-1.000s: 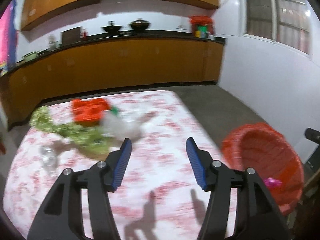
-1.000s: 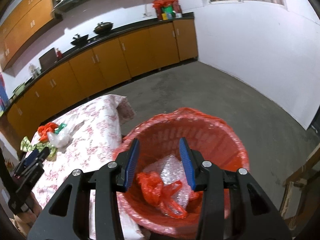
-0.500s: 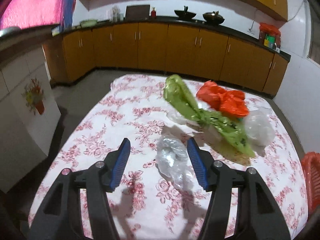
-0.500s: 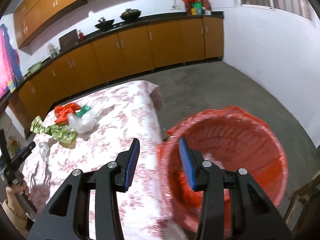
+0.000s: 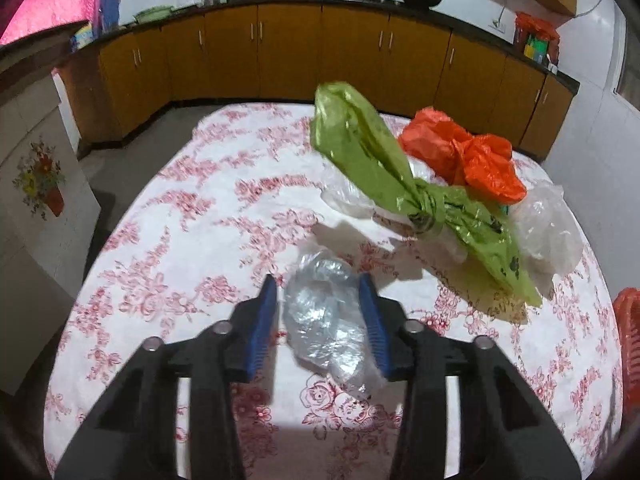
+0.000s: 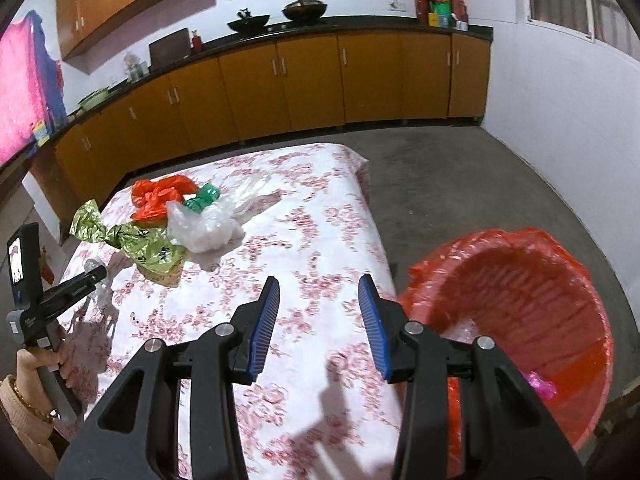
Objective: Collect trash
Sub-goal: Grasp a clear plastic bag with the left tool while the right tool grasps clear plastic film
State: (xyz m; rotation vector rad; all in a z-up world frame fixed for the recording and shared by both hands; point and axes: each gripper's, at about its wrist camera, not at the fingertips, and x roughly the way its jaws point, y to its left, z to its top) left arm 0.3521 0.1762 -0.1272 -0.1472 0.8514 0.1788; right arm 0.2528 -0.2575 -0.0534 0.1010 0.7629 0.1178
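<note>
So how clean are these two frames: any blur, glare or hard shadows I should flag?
Left wrist view: fairly sharp, glints on the clear plastic wrap between the left gripper fingers, strong fisheye bending of the cabinets. Right wrist view: tablecloth print smeared by blur; the right gripper casts hard shadows.

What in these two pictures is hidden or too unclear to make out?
- Bin contents, right wrist view: right gripper and its near wall hide most of it.
- Left gripper contact with the clear wrapper, left wrist view: unclear.
- Green foil piece, right wrist view: small, half buried.
</note>
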